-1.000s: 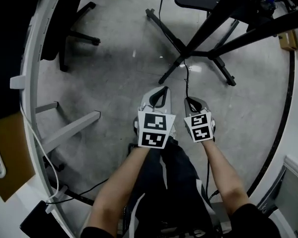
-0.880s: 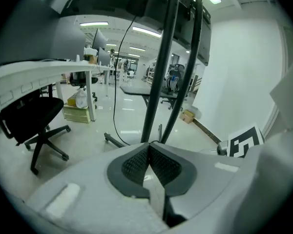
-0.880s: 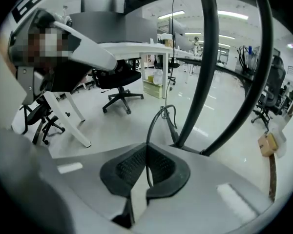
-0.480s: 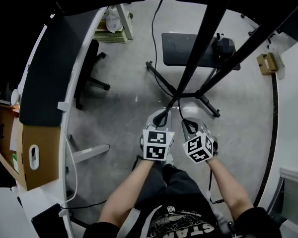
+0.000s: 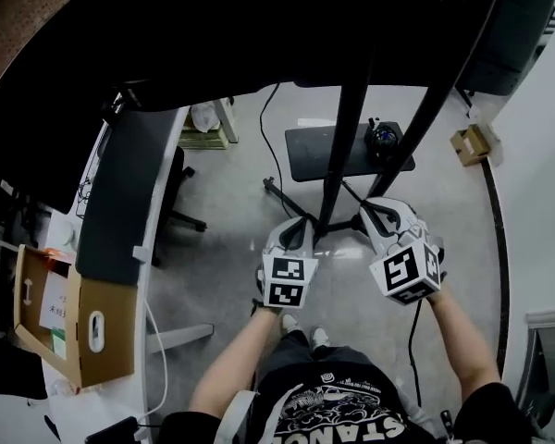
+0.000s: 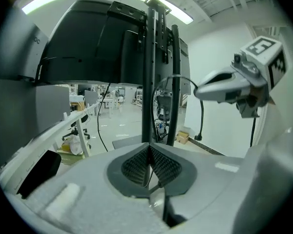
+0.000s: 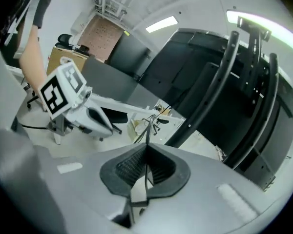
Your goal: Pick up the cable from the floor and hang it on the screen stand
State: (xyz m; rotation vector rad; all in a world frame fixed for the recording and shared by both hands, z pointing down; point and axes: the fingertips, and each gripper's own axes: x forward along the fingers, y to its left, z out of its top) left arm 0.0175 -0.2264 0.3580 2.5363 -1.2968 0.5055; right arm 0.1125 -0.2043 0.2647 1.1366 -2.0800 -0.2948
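- The left gripper (image 6: 149, 164) has its jaws pressed together on the thin cable (image 7: 147, 133), which passes between its ribbed pads and runs on ahead of the tips.
- The right gripper (image 7: 146, 165) pinches the same cable, its jaws closed too; the strand leaves its tips upward and toward the other gripper.
- In the head view the two grippers are side by side, the left (image 5: 301, 231) just to the left of the stand (image 5: 345, 146) and the right (image 5: 376, 211) just to its right, both well off the floor.
- The stand's uprights rise straight ahead of the left gripper, with the screen (image 6: 88, 48) up and to its left; the bracket (image 6: 156, 13) is well above the tips.
- Judged step: carrying the cable up to the stand, not yet hung.
- To do it well, both pinches should be kept firm and the span between them lightly taut.
- That span likely needs lifting above the bracket or a crosspiece, then draping over it before either grip loosens, so it cannot slip down.
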